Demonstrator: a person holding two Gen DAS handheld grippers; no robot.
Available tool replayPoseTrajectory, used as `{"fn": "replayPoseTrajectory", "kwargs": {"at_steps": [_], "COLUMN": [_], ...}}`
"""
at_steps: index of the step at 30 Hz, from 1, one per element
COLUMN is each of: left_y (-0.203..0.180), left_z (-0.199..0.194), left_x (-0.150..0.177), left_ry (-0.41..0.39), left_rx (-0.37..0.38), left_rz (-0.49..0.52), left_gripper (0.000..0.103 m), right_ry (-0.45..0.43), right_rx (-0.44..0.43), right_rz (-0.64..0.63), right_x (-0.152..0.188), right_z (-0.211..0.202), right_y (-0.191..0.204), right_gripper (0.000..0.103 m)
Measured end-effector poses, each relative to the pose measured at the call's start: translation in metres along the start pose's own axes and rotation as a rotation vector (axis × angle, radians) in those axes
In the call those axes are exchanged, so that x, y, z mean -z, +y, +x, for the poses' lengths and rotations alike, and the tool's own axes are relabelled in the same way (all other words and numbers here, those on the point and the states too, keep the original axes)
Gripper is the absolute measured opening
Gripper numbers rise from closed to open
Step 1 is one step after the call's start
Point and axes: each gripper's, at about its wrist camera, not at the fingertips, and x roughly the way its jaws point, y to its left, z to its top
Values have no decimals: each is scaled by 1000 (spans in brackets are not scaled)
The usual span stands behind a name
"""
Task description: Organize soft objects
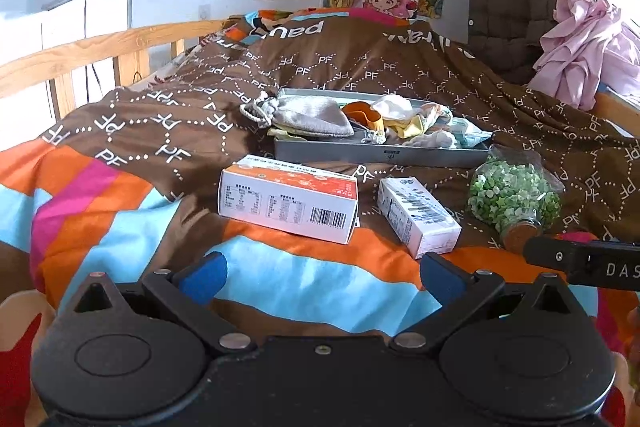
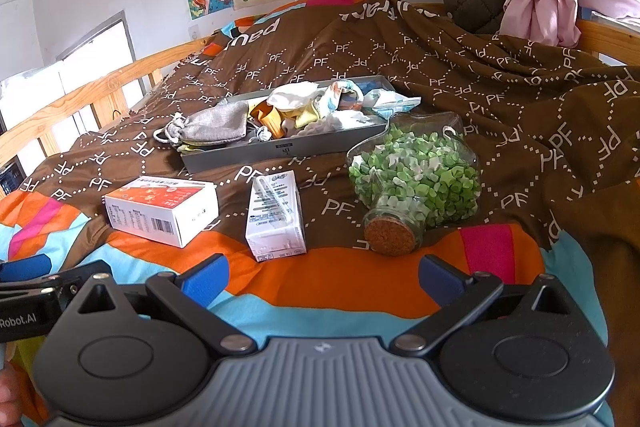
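A grey tray (image 1: 380,151) (image 2: 280,151) lies on the bed and holds soft things: a grey drawstring pouch (image 1: 308,115) (image 2: 212,127), an orange and yellow cloth (image 1: 368,117) (image 2: 276,119), a white cloth (image 1: 394,105) (image 2: 294,95) and other small fabrics. My left gripper (image 1: 320,277) is open and empty, low over the quilt in front of the boxes. My right gripper (image 2: 324,277) is open and empty, just short of the jar. Each gripper's body shows at the edge of the other's view: the right one in the left wrist view (image 1: 580,261), the left one in the right wrist view (image 2: 28,291).
In front of the tray lie an orange-and-white box (image 1: 288,203) (image 2: 160,209), a small white carton (image 1: 418,221) (image 2: 276,215) and a corked glass jar of green pieces (image 1: 514,197) (image 2: 416,183) on its side. Wooden bed rail (image 1: 80,55) left; jacket (image 1: 520,3) and pink cloth (image 1: 580,47) back right.
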Motion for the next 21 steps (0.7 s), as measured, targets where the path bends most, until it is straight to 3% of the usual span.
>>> {"fn": "replayPoseTrajectory", "kwargs": {"at_steps": [21], "left_y": [2], "left_z": [0], "left_x": [1], "left_ry": [-4], "left_rx": [-2], "left_rz": [7], "left_gripper": [102], "right_ry": [3], "right_rx": [0], "right_rz": [-1], "right_x": [0], "right_z": [0], "right_y": [0], "right_gripper": [103]}}
